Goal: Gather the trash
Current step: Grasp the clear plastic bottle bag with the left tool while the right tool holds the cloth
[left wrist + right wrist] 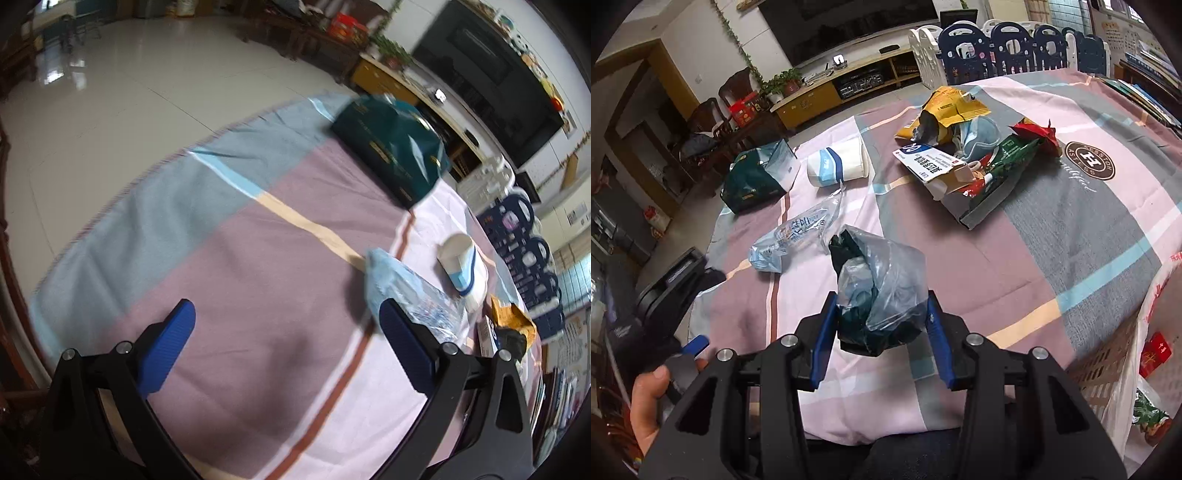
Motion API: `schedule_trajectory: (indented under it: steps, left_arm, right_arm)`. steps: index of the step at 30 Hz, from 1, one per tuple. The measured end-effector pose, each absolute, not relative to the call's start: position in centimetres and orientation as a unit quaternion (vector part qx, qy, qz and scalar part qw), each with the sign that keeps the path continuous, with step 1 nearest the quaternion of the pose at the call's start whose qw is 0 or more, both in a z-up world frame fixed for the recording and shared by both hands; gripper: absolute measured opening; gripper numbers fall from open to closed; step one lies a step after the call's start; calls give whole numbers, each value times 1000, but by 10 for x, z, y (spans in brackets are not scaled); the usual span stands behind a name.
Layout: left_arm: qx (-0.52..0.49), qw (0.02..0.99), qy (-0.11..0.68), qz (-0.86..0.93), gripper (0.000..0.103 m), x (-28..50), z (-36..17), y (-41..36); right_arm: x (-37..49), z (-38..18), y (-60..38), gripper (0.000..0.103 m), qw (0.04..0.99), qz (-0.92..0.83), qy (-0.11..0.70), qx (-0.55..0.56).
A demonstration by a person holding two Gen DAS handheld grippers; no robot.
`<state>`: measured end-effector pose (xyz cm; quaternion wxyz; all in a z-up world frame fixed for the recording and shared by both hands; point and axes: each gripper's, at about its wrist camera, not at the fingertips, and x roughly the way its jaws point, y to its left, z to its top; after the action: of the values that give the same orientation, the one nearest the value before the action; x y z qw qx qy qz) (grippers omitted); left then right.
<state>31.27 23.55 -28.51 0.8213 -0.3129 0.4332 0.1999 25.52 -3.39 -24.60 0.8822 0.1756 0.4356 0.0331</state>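
Observation:
My right gripper (881, 317) is shut on a crumpled dark-and-clear plastic bag (882, 284), held above the checked tablecloth (1015, 258). My left gripper (284, 325) is open and empty over the cloth, also seen at the left in the right wrist view (676, 280). A squashed clear plastic bottle (796, 236) lies just right of its right finger (402, 343). A white paper cup (838, 164) lies on its side (461, 264). A dark green bag (755, 181) sits at the far edge (391, 147). A pile of wrappers and boxes (964, 147) lies in the middle.
A basket lined with a white bag (1115, 354) stands at the table's right edge and holds some trash. Books (1145, 92) lie at the far right. Beyond the table are a blue-and-white playpen fence (1008, 48), a TV cabinet and tiled floor (110, 110).

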Motion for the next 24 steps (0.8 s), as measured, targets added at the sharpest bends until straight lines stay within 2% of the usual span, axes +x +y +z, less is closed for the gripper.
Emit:
schedule_trajectory:
  steps: [3,9,11,13,14,17,18,24]
  left_arm:
    - [-307,829,439,159,99,343,-285,219]
    - [-204,857,462,107,99,389,-289,175]
    - [-180,862,463,101,89,391,-293,167]
    - [-171,867,461,85,71,391,-294,163]
    - [-164,870,457,85,64,390,-293,162]
    - [-145,876,454,78,53,388,-292,160]
    - [-133,878,452,81,25,387,-292,158]
    - [-136,887,434,85,18,365,-281,158]
  right_arm:
    - [254,-245,-32,46,885,36,432,171]
    - [255,-247,-39,46,881,40,432,187]
    - [255,-248,-39,46,881,43,432,190]
    - [255,-248,-40,46,880,44,431,193]
    - [255,-248,-40,46,880,44,431,194]
    - [255,-248,-42,46,880,43,429,198]
    - [255,-248,-42,46,880,43,429,199]
    - [253,-248,-45,46,880,41,426,205]
